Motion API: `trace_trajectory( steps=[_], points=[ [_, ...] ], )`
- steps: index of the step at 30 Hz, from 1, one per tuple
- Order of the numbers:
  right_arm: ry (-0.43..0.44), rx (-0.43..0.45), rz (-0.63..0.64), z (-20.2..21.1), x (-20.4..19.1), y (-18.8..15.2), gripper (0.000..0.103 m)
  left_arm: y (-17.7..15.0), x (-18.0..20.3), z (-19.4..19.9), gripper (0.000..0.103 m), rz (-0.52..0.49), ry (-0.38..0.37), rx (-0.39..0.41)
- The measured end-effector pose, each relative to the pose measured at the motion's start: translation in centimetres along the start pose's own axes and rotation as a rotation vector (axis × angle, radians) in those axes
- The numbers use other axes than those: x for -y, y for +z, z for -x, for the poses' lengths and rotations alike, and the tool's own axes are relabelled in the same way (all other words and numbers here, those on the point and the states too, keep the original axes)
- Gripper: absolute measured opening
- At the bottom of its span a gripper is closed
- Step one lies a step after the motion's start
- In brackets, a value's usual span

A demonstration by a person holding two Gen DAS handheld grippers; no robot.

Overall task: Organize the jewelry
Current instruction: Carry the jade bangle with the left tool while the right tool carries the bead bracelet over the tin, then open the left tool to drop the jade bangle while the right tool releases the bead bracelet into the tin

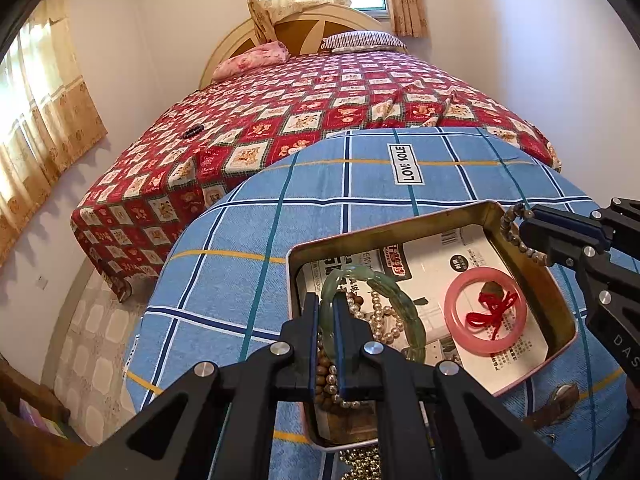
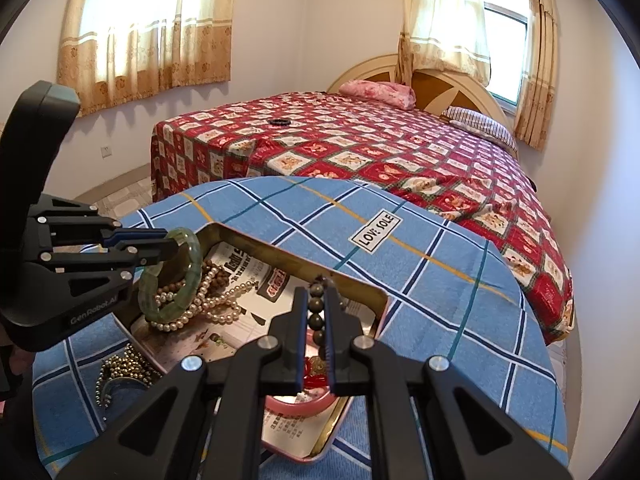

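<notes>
An open metal tin (image 1: 400, 222) lined with printed paper sits on the blue plaid cloth. My left gripper (image 1: 326, 306) is shut on a green jade bracelet (image 1: 400, 292), which stands tilted with its lower part among a pearl strand (image 1: 384, 320) in the tin. From the right wrist view the left gripper (image 2: 172, 246) pinches the green bracelet (image 2: 176, 300) at its top. My right gripper (image 2: 315, 304) is shut on a strand of dark round beads (image 2: 316, 310) over the tin's far corner (image 2: 360, 284). A pink bangle (image 1: 486, 314) with a red cord (image 1: 494, 308) lies in the tin.
A gold bead chain (image 2: 120, 368) lies on the cloth beside the tin, and a brown-strapped watch (image 1: 560, 400) lies at its other side. Behind the table stands a bed with a red patterned cover (image 1: 300, 112); a small dark bracelet (image 2: 281, 121) lies on it.
</notes>
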State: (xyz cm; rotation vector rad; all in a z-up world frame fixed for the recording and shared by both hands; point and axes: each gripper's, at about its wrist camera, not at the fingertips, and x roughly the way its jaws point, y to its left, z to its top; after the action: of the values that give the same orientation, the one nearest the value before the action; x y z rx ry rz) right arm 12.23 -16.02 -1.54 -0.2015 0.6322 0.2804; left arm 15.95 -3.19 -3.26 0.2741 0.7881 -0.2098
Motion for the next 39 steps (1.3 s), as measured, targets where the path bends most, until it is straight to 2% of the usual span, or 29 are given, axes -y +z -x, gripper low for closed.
trace_trajectory(
  steps=[34, 37, 39],
  points=[
    [-0.001, -0.067, 0.005, -3.1, -0.2, -1.0, 0.010, -0.3, 0.6, -2.1, 0.007, -0.023, -0.013, -0.049],
    [0.009, -0.078, 0.010, -3.1, -0.2, -1.1, 0.010, -0.2, 1.0, -1.9, 0.009, -0.032, -0.027, -0.047],
    [0.015, -0.075, 0.013, -2.9, -0.4, -1.2, 0.010, -0.1, 1.2, -1.5, 0.019, -0.029, -0.026, -0.042]
  ],
)
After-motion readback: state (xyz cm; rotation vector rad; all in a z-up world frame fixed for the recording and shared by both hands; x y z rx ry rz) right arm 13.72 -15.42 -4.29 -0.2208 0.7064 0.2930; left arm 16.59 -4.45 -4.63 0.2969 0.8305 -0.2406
